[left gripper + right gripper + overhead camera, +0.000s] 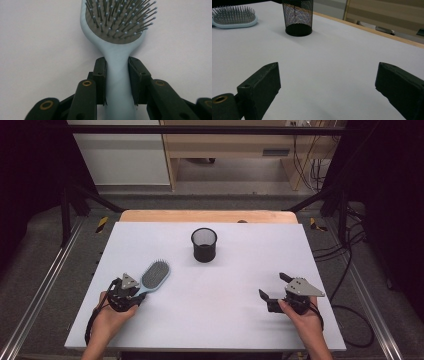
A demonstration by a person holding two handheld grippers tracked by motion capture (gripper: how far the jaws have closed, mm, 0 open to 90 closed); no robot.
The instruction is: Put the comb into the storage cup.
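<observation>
One camera looks down from above the near edge over the whole white table, while two low close cameras ride the grippers, the left facing the hairbrush, the right facing far-left, sharing brush and mesh cup.

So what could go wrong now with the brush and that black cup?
1. The left gripper pinches the brush only by its thin handle, so the heavy bristle end might droop or twist when lifted.
2. The mesh cup looks light and narrow; a wide brush head could bump its rim and tip it over.
</observation>
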